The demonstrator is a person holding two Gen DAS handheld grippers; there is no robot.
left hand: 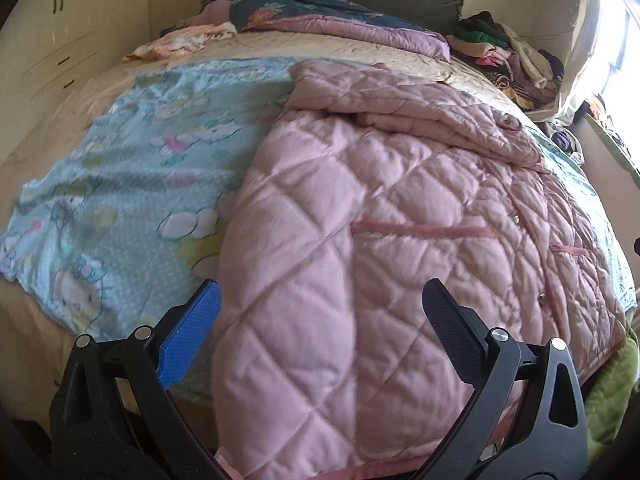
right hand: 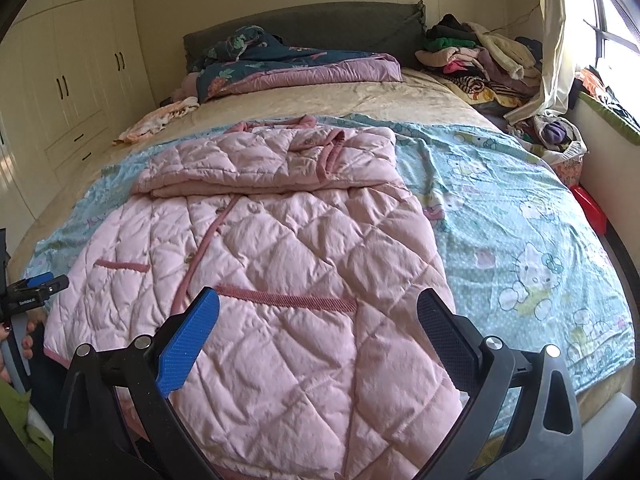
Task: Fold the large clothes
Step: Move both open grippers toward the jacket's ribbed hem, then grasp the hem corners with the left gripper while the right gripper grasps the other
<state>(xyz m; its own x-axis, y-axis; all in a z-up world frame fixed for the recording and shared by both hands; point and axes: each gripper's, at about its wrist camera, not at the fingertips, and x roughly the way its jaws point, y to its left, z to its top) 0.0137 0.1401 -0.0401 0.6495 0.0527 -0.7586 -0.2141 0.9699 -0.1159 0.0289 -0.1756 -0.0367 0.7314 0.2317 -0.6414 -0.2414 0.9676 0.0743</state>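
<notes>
A pink quilted jacket (left hand: 360,208) (right hand: 272,248) lies flat on the bed, front up, with both sleeves folded across its chest and its hem hanging over the near edge. My left gripper (left hand: 320,300) stands open just above the hem's left part, nothing between its blue and black fingers. Over the hem's right part hovers my right gripper (right hand: 320,308), also open and holding nothing. The left gripper's tip (right hand: 36,284) shows at the far left of the right wrist view, with a person's hand (right hand: 16,344) below it.
A light blue cartoon-print sheet (left hand: 120,184) (right hand: 520,232) lies under the jacket on the beige bed. A folded quilt (right hand: 300,64) and headboard sit at the far end. A clothes pile (right hand: 480,60) fills the far right corner. Wardrobes (right hand: 72,72) line the left wall.
</notes>
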